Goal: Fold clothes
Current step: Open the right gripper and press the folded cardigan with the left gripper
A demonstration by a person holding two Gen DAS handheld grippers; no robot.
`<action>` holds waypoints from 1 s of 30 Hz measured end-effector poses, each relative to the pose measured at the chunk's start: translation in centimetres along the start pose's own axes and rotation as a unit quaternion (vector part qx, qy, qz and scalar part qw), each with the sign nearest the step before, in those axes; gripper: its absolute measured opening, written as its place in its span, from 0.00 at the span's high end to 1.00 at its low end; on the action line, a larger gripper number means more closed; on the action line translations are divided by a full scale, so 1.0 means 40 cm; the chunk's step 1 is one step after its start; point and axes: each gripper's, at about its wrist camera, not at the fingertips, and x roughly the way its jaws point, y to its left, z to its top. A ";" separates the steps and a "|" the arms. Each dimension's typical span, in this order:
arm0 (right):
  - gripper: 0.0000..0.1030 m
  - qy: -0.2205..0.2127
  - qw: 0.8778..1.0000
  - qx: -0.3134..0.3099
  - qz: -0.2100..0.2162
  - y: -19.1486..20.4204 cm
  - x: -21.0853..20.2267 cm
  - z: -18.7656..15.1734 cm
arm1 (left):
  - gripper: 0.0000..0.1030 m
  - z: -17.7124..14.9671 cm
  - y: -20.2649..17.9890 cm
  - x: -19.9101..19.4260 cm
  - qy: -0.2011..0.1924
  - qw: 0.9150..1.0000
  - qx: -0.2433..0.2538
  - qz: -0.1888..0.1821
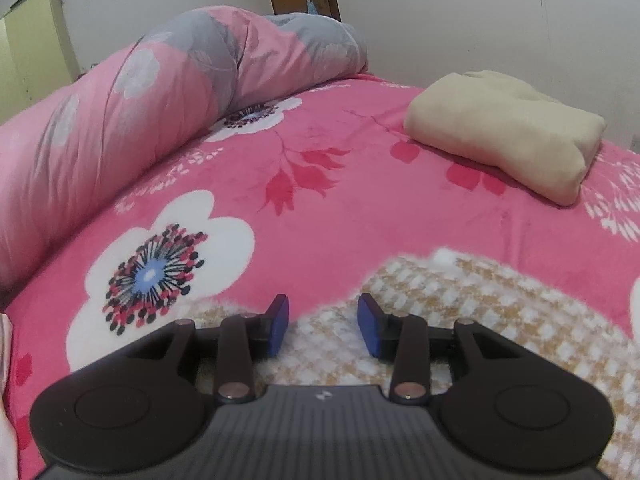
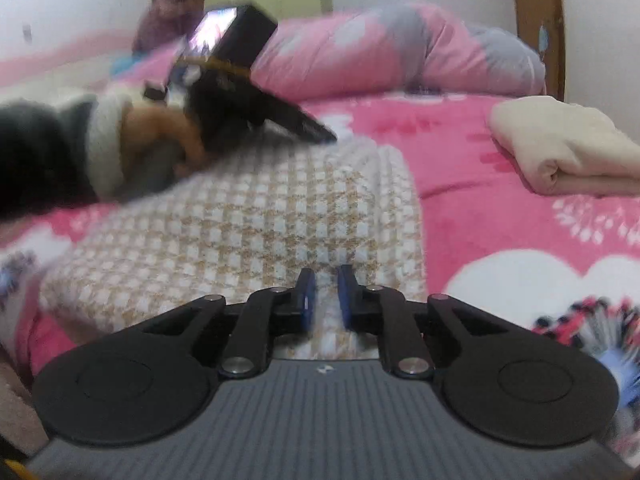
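Pink plush bedspread with large white flowers (image 1: 340, 216) covers the whole working surface; a rolled pink-and-grey floral quilt (image 1: 120, 120) lies along its far side. On the bedspread, directly ahead of both grippers, lies the cream-and-tan checked knit garment (image 2: 240, 216), apparently already folded into a thick block. In the right wrist view its long axis runs from the near edge away towards the quilt. A folded beige cloth bundle (image 1: 504, 132) sits well apart, to the right and further back.

The left gripper (image 1: 323, 326) hangs above the near edge of the garment, jaws parted, nothing between its blue pads (image 1: 280, 324); it is released. In the right wrist view the hand that carries it appears blurred over the garment's far left corner.

The right gripper (image 2: 325, 294) stands at the garment's near right edge, its jaws almost together. Checked fabric shows in the narrow slit, but whether the pads pinch it or merely stand over it cannot be told.

Judgement: the right gripper is nearer the near edge; a further fold would carry that edge along the long axis.
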 end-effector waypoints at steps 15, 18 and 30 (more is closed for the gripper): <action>0.90 0.032 0.999 0.029 -0.017 0.004 0.019 0.041 | 0.39 -0.246 0.095 -0.497 -0.119 0.981 -0.039 -0.146; 0.90 0.038 0.998 0.031 -0.026 0.014 0.021 0.047 | 0.41 -0.333 0.046 -0.503 -0.092 0.987 -0.020 -0.128; 0.85 0.082 0.993 -0.058 -0.063 0.140 -0.041 0.159 | 0.38 -0.437 0.024 -0.483 -0.113 0.985 0.045 -0.123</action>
